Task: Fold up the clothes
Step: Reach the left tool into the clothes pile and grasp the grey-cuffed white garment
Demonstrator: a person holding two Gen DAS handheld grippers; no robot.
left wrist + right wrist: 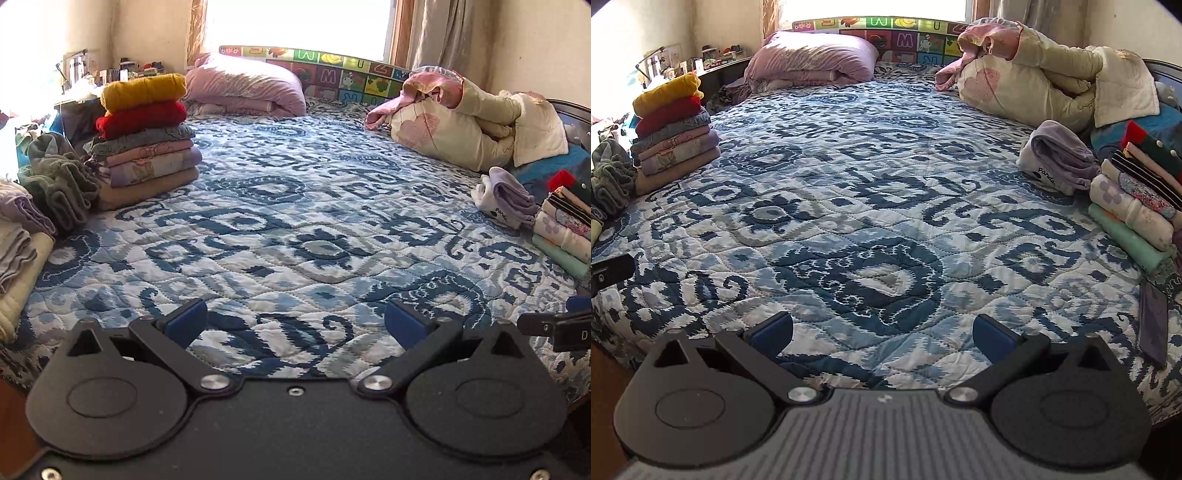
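Both the left claw (293,323) and the right claw (882,332) hover spread wide and empty above the near edge of the blue-and-white patterned quilted bed (871,192). A neat stack of folded clothes topped by a mustard knit (147,136) sits ahead-left of the left claw, while a second folded stack with a mint-green bottom piece (1137,210) lies ahead-right of the right claw, just beside a crumpled lilac garment with a white "panda" print (1058,158).

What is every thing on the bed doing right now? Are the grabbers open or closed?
left gripper: open, holding nothing
right gripper: open, holding nothing
tall stack of clothes: folded, yellow piece on top
green garment: crumpled, not folded
lavender garment: loosely bundled
right stack of clothes: folded, leaning
phone: lying flat on quilt
quilt: spread flat, middle bare
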